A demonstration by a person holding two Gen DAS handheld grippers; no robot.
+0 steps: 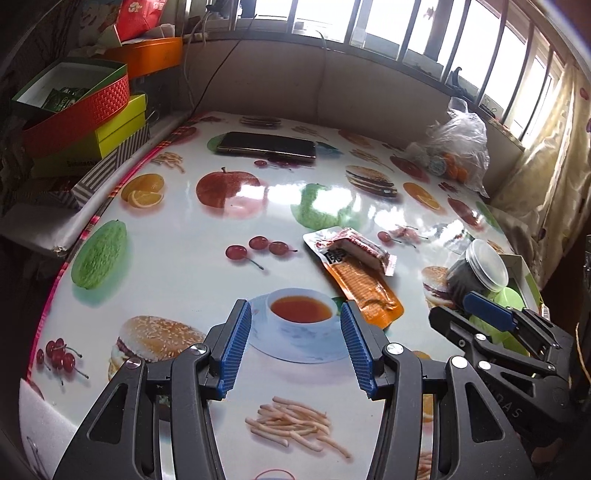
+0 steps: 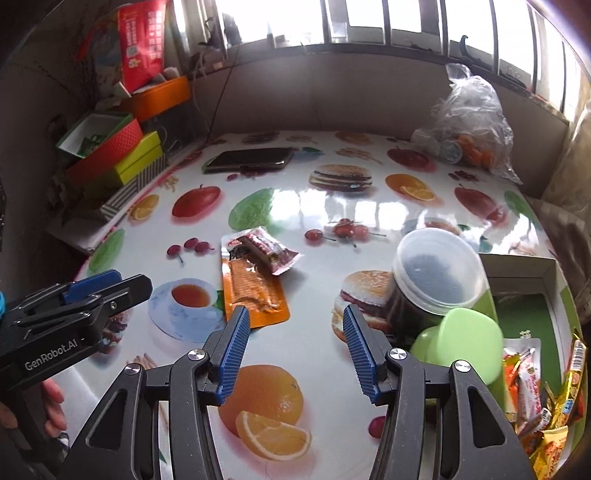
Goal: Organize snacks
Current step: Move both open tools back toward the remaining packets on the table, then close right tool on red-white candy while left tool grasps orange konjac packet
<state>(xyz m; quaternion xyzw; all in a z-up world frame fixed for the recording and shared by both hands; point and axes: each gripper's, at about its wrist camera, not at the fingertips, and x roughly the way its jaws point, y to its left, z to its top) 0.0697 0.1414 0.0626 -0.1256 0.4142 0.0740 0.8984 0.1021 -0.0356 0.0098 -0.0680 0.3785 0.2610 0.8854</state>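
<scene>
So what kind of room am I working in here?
Probably a home, at a table by a window: a food-print tablecloth, barred windows with a curtain, and stacked gift boxes beside it.

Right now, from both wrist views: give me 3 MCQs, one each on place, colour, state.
1. The small red packet lies: A on the orange pouch; B inside the box; C under the phone.
2. The jar beside the box has a lid that is: A red; B clear; C black.
3. The right gripper is: A shut on the pouch; B open, empty; C shut on the jar.

Answers: 1 A, the packet overlaps the pouch's far end. 2 B, dark contents show through. 3 B, only tablecloth between its fingers.
</scene>
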